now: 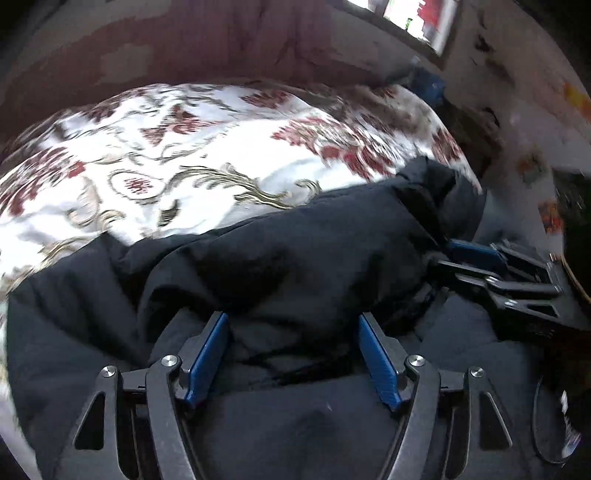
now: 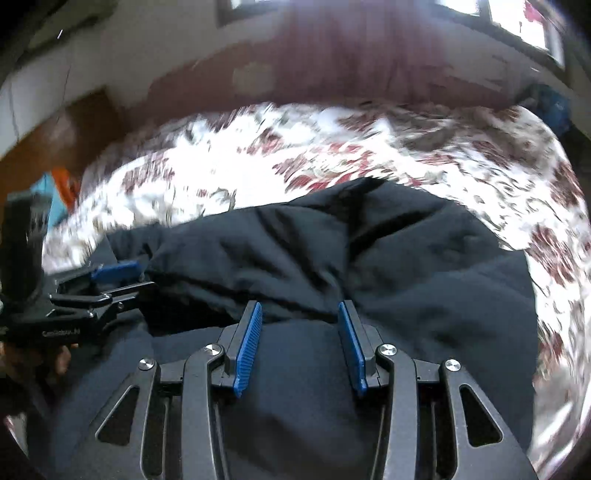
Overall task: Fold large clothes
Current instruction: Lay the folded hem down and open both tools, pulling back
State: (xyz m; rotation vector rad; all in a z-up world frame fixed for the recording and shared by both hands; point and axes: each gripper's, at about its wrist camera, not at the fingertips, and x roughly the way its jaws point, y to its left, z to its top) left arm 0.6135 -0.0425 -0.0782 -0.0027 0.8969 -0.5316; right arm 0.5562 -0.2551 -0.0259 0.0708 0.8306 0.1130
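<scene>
A large black padded garment lies bunched on a bed with a white floral cover. My left gripper is open, its blue pads on either side of a fold of the garment. The right gripper shows at the right edge of the left wrist view, at the garment's side. In the right wrist view the garment fills the middle, and my right gripper is open over a fold. The left gripper shows at the left of the right wrist view, against the garment's edge.
A dark red headboard stands behind the bed; it also shows in the right wrist view. A window is at the upper right. A wooden piece of furniture stands left of the bed. Both views are motion-blurred.
</scene>
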